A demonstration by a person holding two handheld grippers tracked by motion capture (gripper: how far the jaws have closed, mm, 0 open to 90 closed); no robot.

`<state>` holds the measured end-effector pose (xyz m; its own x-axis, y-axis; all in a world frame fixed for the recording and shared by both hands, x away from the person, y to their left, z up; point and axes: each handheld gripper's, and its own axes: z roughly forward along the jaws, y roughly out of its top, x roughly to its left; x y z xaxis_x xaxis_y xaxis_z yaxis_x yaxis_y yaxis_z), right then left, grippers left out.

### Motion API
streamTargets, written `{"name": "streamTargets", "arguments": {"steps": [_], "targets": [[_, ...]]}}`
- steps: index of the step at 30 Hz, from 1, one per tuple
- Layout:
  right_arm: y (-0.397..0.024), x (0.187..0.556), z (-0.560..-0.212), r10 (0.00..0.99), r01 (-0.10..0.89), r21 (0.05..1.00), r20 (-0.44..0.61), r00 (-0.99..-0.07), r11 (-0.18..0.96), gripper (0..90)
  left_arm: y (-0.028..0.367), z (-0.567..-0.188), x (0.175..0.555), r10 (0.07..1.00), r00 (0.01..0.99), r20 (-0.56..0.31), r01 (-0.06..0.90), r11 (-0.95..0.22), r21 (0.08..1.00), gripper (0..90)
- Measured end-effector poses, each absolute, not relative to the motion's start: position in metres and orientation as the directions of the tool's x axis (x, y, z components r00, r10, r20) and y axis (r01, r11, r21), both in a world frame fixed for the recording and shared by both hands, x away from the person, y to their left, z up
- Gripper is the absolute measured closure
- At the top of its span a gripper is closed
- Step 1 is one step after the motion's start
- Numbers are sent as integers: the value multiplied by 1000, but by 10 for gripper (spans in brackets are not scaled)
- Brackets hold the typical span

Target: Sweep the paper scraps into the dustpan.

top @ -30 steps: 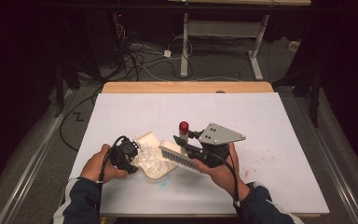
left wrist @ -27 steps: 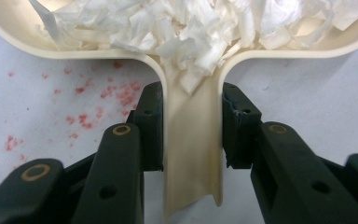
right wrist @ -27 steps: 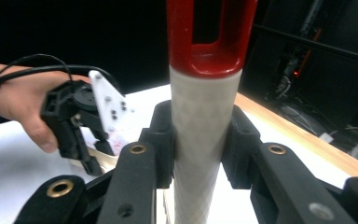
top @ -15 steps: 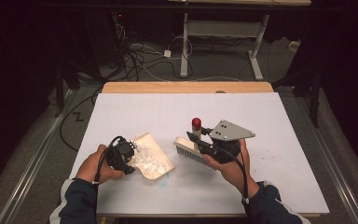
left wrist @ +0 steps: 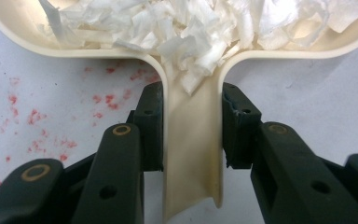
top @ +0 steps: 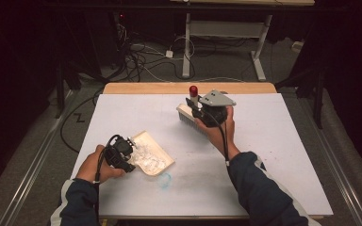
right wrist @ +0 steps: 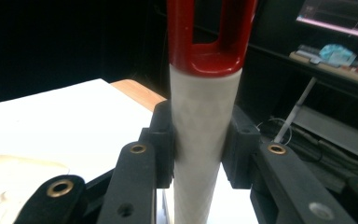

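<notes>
A cream dustpan lies on the white table at the front left, holding a heap of white paper shreds. My left gripper is shut on its handle, one jaw on each side. Toward the far middle, my right gripper is shut on the white handle of a brush. The handle's red end points up. The brush head hangs just above the table, bristles down, well apart from the dustpan.
Red specks dot the table beside the dustpan handle, and a faint blue ring is drawn just in front of the pan. A wooden strip edges the far side. Cables and desk legs lie beyond.
My right gripper has carried the brush away from the dustpan, toward the far right of the table. The left gripper and dustpan have barely moved.
</notes>
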<state>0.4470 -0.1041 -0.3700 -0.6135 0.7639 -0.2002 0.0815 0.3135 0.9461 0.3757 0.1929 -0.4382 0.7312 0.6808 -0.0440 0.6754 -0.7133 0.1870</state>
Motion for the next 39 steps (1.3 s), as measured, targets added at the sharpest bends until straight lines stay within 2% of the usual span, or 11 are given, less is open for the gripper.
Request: {"name": "streamTargets", "arguments": {"steps": [5, 9, 11, 13, 17, 25, 30, 32, 39], "targets": [[-87, 455, -378, 761, 77, 948, -199, -617, 310, 700, 193, -439, 377, 682, 730, -43, 677, -713, 180, 630], [-71, 449, -381, 707, 59, 943, -203, -677, 327, 698, 193, -440, 377, 680, 732, -39, 675, -716, 180, 630], [-68, 441, -381, 670, 47, 946, -191, -717, 320, 698, 192, -440, 377, 680, 732, -40, 675, -716, 177, 629], [-66, 428, -380, 589, 40, 954, -151, -794, 298, 699, 192, -440, 377, 679, 733, -36, 674, -718, 176, 629], [-64, 413, -380, 549, 15, 941, -185, -815, 338, 696, 193, -441, 376, 681, 732, -32, 676, -718, 167, 630], [-70, 372, -374, 454, 15, 951, -133, -881, 310, 699, 194, -440, 376, 682, 730, -30, 677, -718, 162, 630], [-71, 355, -368, 436, 4, 951, -139, -889, 310, 700, 194, -440, 376, 682, 731, -30, 677, -718, 162, 630], [-75, 350, -362, 464, -18, 951, -167, -870, 310, 699, 194, -440, 376, 684, 729, -29, 679, -716, 164, 629], [-94, 351, -351, 502, -14, 960, -160, -850, 281, 699, 195, -441, 376, 684, 728, -40, 679, -713, 172, 629]]}}
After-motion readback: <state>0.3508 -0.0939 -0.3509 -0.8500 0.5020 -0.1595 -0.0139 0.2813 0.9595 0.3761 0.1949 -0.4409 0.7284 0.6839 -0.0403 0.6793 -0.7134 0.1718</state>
